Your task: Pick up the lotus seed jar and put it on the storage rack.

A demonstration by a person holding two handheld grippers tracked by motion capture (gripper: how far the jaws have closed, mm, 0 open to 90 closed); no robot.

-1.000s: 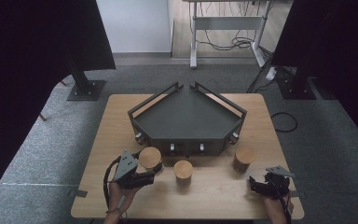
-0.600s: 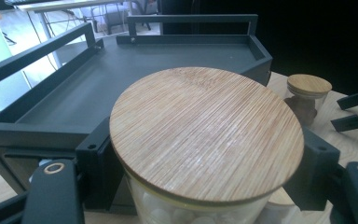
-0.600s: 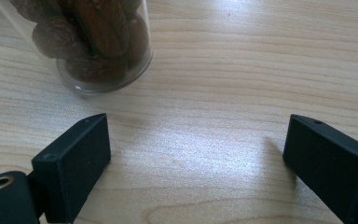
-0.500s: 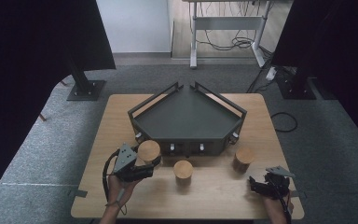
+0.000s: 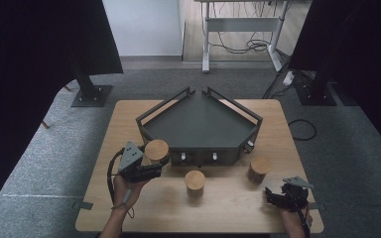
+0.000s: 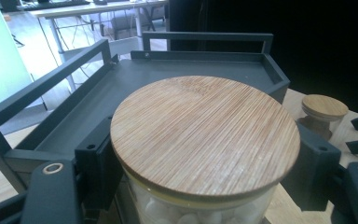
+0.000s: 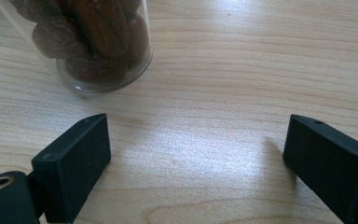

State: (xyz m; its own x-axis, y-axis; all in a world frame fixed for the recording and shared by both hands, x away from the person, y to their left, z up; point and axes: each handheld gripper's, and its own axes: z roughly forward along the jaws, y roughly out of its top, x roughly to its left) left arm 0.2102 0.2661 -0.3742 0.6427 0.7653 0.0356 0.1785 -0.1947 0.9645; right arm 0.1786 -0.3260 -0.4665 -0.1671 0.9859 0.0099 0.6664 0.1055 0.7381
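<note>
Left hand-held gripper (image 5: 151, 166) clamped on glass jar (image 6: 205, 205) of white pellets, bamboo lid (image 6: 205, 135), at the tray's (image 5: 198, 124) 8 o'clock corner. Rigid, slick, breakable; grip walls below lid. Right hand-held gripper (image 7: 196, 154) gapes empty.

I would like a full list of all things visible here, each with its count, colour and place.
table: one, light wood, centre of grey carpet.
tray: one, dark grey, railed, rear middle of table.
jar with white pieces: one, glass, bamboo lid, held at the tray's front-left corner.
middle jar: one, bamboo lid, in front of tray.
jar with brown pieces: one, bamboo lid, front right of tray.
left gripper: black, shut on jar.
right gripper: black, open, fingers above bare tabletop.
</note>
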